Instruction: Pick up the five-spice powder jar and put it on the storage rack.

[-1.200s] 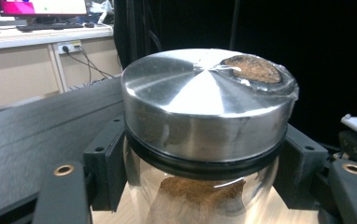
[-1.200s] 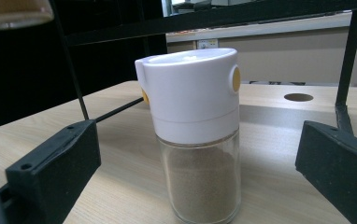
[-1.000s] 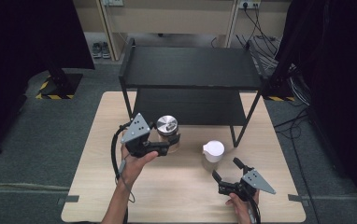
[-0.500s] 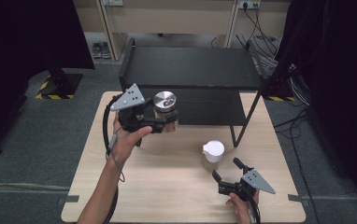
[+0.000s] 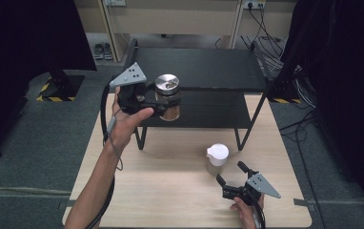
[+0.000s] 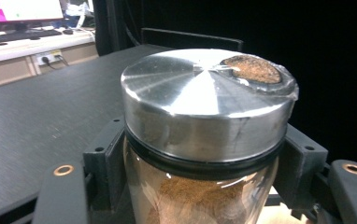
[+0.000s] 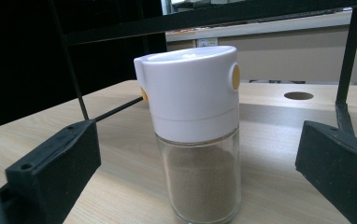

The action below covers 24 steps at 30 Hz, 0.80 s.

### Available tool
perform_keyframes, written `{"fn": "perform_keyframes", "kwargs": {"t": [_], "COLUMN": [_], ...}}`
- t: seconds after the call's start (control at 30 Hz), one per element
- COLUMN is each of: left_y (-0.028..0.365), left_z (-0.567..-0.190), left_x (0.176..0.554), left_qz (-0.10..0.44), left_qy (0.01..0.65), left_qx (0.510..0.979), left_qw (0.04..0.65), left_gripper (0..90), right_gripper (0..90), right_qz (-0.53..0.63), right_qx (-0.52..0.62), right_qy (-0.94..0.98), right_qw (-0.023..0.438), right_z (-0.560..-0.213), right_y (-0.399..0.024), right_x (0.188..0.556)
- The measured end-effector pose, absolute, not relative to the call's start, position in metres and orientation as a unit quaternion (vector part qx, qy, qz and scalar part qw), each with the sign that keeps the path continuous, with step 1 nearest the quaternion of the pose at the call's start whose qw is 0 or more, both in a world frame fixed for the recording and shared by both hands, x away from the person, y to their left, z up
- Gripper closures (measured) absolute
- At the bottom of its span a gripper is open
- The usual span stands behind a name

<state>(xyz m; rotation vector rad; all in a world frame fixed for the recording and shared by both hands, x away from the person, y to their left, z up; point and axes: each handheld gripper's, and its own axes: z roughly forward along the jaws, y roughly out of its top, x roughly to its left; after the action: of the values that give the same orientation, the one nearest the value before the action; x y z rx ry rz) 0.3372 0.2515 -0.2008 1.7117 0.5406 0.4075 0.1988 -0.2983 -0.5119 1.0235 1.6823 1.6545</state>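
The left gripper (image 5: 163,102) has the glass jar (image 5: 167,98) clamped between its jaws, just under the steel lid (image 6: 204,100), and it hangs in the air level with the top of the black rack (image 5: 204,69), at its front left corner. Brown powder fills the glass below the lid, and a little round window in the lid shows the same stuff. This looks like the carrying step: jar off the table (image 5: 170,186), not yet put down anywhere. My guess is the top shelf is the target, since the jar's base sits about at that height. The next move would call for a push forward over the shelf edge, keeping the jar upright, then a gentle drop until the base sits flat before the jaws let go. Clip the edge and it could tip.

The left hand (image 5: 125,119) grips from the side, forearm stretched up from the near edge of the table, cable trailing down along it.

Down at the near right, the right gripper (image 5: 228,183) rests low on the table, jaws spread wide and holding nothing. It points at the white-capped shaker (image 5: 217,160) standing just in front of it, the shaker between the jaws' line but untouched
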Motion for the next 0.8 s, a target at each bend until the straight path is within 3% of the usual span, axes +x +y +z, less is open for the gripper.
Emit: {"fn": "perform_keyframes", "kwargs": {"t": [0.37,0.8], "left_y": [0.246,0.226], "left_z": [-0.171,-0.156], "left_x": [0.348,0.362], "left_qz": [0.194,0.237], "left_qy": [0.241,0.303], "left_qx": [0.738,0.718], "left_qw": [0.600,0.580], "left_gripper": [30.8,30.9], "right_gripper": [0.4,0.4], "right_qz": [0.616,0.617], "right_qx": [0.382,0.382], "right_qy": [0.629,0.628], "right_qw": [0.281,0.281], "right_z": [-0.512,-0.512], "right_y": [-0.298,-0.299], "right_x": [0.199,0.199]}}
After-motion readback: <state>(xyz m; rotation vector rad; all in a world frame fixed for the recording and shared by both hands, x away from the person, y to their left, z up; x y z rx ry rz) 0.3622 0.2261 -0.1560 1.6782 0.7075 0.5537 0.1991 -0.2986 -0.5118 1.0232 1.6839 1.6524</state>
